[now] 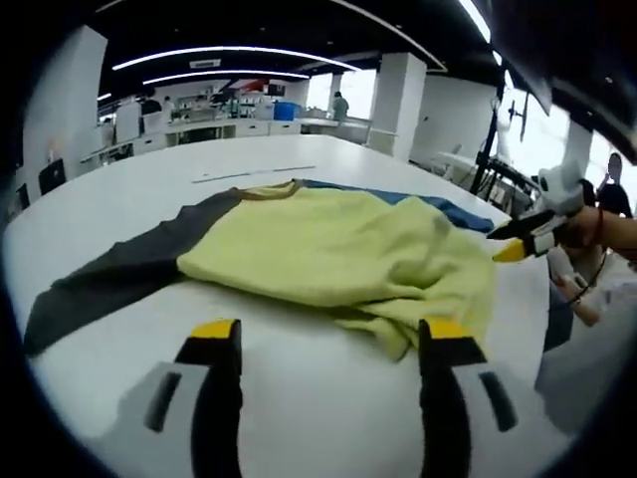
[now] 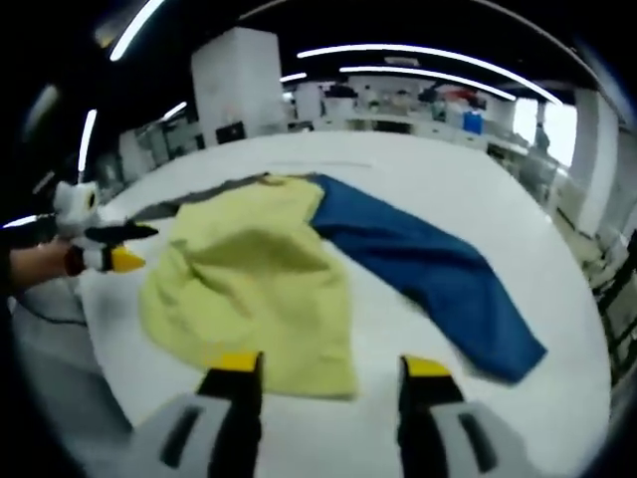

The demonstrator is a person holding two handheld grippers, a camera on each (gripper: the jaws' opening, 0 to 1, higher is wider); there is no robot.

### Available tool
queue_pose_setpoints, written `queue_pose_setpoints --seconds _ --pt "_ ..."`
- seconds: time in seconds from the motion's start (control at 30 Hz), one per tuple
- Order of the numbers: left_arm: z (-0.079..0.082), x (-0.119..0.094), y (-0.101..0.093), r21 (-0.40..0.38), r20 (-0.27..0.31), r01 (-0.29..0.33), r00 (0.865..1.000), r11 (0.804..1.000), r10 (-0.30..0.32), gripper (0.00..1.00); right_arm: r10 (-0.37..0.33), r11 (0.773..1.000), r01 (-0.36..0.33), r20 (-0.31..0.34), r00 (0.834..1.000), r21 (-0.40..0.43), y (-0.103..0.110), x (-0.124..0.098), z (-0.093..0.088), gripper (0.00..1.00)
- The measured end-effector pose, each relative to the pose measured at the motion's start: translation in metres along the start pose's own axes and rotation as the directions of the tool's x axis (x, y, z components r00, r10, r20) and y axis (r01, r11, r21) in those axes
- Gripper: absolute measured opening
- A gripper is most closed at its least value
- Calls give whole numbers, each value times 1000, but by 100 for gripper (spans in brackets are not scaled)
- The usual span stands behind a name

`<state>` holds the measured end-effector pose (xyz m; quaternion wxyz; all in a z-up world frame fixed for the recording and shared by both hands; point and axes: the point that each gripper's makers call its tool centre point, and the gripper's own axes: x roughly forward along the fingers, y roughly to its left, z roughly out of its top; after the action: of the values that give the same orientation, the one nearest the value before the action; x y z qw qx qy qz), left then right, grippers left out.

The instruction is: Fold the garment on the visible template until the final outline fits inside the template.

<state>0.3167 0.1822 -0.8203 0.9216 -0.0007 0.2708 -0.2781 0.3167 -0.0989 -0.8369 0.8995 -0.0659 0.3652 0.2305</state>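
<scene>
Bunched yellow fabric of my yellow, grey and blue long-sleeved garment point(image 1: 328, 254) lies unfolded on the white table point(image 1: 299, 398); both grippers point(image 1: 328, 344) point(image 2: 328, 373) hover released, so a shallow pinch risks dragging it crooked.

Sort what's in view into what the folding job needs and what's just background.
Job:
- garment, yellow body with a blue sleeve and a dark grey sleeve
- white table it lies on
- left claw, right claw, both open

Background:
- white pillars
- far benches
</scene>
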Motion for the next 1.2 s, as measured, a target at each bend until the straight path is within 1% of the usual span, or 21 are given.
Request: queue_pose_setpoints --seconds 0.07,0.13,0.2,0.27,0.3,0.37,0.47,0.57,0.67,0.83,0.93,1.0,1.07,1.2 --pt "-1 3 -4 -8 -4 12 1000 1000 -12 57 -4 1000 4 2 1000 -2 0 -1 0 45" --pt "-2 8 -9 -15 -18 17 1000 1000 -17 52 -5 1000 5 7 1000 8 1 0 0 42" --pt "-4 9 -16 -25 -22 39 999 999 -39 47 -10 1000 10 11 1000 17 -1 0 0 38" --pt "-5 10 -21 -39 -27 47 998 998 -48 40 -16 1000 16 8 1000 20 -2 0 -1 34" --pt "-6 10 -23 -43 -28 51 998 998 -52 38 -21 1000 21 6 1000 19 -1 0 -3 32" --pt "-7 12 -26 -50 -27 52 998 997 -53 36 -25 1000 25 -4 1000 19 -5 1 -5 28" --pt "-7 14 -30 -62 -32 62 997 996 -64 29 -27 999 27 -9 1000 18 -4 1 -8 24" --pt "-11 16 -29 -74 -46 65 997 995 -68 26 -24 999 25 -12 1000 39 0 2 -9 20" --pt "-12 16 -29 -68 -53 65 996 996 -69 24 -33 999 33 -12 999 39 1 4 -8 18" --pt "-14 19 -35 -75 -71 93 993 993 -98 18 -46 998 46 -5 999 45 -1 5 -8 16" --pt "-16 20 -35 -70 -78 97 992 993 -102 12 -52 997 52 -5 999 48 -2 4 -9 15" --pt "-17 22 -37 -88 -82 103 990 991 -111 6 -56 998 57 -7 998 41 -3 4 -9 13" --pt "-17 22 -38 -82 -80 95 992 992 -102 5 -57 997 57 -6 998 42 -2 4 -8 11" --pt "-15 21 -38 -72 -76 97 992 993 -103 1 -61 997 61 -4 998 52 -2 4 -8 9"
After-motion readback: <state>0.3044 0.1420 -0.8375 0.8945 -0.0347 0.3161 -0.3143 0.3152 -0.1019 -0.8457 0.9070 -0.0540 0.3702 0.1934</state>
